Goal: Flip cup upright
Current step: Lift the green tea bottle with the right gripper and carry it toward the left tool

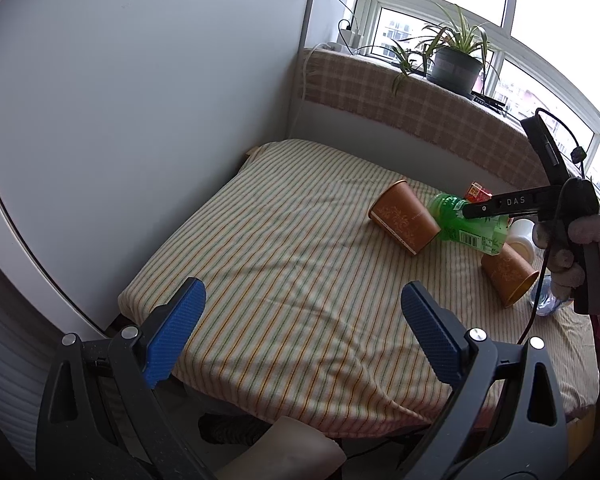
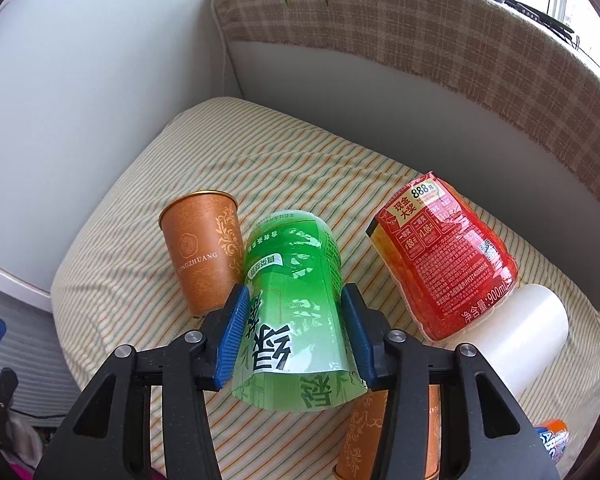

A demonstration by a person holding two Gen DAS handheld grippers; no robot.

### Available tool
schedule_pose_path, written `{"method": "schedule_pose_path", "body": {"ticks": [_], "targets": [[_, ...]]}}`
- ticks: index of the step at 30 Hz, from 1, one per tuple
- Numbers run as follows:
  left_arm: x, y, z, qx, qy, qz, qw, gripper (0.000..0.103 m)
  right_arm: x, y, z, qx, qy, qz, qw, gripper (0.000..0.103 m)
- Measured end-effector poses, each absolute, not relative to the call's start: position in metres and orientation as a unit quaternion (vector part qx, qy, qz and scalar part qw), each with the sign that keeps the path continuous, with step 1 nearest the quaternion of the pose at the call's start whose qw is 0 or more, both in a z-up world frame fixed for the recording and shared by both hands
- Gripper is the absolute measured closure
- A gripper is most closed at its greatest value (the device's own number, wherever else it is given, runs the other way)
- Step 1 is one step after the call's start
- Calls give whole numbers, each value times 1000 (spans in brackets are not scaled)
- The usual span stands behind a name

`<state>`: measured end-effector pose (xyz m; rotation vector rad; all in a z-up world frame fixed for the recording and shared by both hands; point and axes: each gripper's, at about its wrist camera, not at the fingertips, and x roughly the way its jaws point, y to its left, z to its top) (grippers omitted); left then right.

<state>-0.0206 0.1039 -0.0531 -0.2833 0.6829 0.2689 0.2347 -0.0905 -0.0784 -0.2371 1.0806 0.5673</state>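
Green cut-bottle cup [image 2: 292, 304] clamped in right gripper [image 2: 296, 336] jaws; left gripper [image 1: 300, 336] wide, idle. Rotate slowly, clear the brown paper cup [image 2: 204, 252].

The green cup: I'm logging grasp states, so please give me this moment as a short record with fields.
held item: green cup, cut from a labelled bottle, lying tilted with its open end toward the camera
right claw: shut on the green cup, blue pads on both sides
left claw: open, holding nothing, over the striped cloth
neighbours: brown paper cup to its left, red cup to its right, white cup beside the red one
second brown cup: on its side
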Motion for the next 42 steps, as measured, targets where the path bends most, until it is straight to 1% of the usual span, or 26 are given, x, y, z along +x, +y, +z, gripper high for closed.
{"method": "schedule_pose_path", "body": {"ticks": [8, 14, 18, 27, 32, 36, 39, 40, 42], "targets": [[-19, 98, -52, -131, 331, 125, 926, 3, 207, -109, -53, -102, 481, 277, 826, 57], [-15, 96, -51, -128, 327, 121, 928, 3, 170, -121, -39, -112, 462, 325, 817, 57], [-13, 88, -51, -118, 327, 111, 931, 3, 146, -124, -46, -129, 460, 372, 796, 57], [-10, 65, -48, -86, 326, 69, 939, 3, 106, -123, -78, -209, 459, 479, 718, 57], [-2, 58, -47, -79, 341, 39, 936, 3, 105, -135, -94, -244, 467, 495, 690, 57], [5, 46, -48, -61, 355, -4, 933, 3, 114, -145, -102, -258, 473, 479, 693, 55], [10, 32, -44, -25, 357, -36, 933, 3, 119, -154, -99, -238, 470, 474, 705, 55], [13, 27, -43, -14, 358, -48, 932, 3, 118, -157, -96, -229, 468, 476, 709, 54], [19, 16, -38, 15, 360, -70, 930, 3, 115, -165, -88, -215, 458, 472, 722, 49]]}}
